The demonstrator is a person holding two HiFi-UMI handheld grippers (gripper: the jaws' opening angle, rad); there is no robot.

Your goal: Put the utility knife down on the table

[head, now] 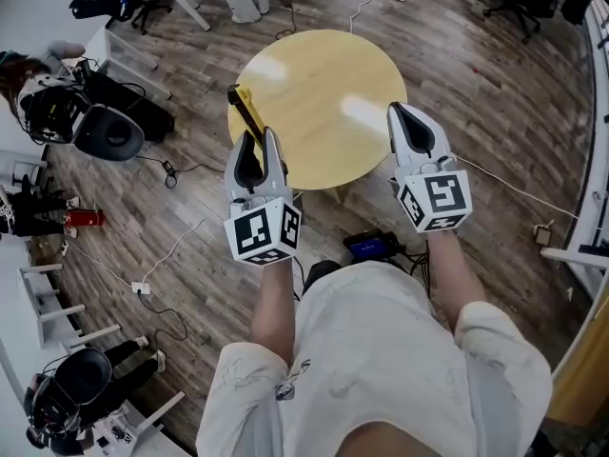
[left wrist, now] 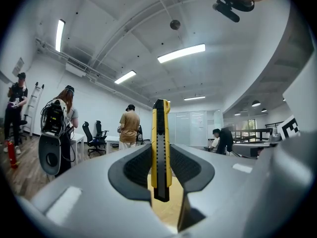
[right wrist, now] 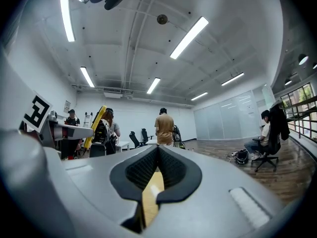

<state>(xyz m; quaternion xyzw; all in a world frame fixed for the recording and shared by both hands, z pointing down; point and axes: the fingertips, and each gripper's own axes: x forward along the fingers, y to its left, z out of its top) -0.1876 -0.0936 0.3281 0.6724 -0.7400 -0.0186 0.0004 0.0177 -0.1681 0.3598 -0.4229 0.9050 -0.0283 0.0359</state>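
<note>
Left gripper view: left gripper clamped on yellow-black utility knife, pads pressing both flat sides, knife sticking out past jaw tips. Right gripper view: right gripper closed, tips together, nothing held. Head view: knife over left rim of round wooden desk; right gripper over desk's right rim.

upright yellow utility knife clamped in left hand-held gripper
</note>
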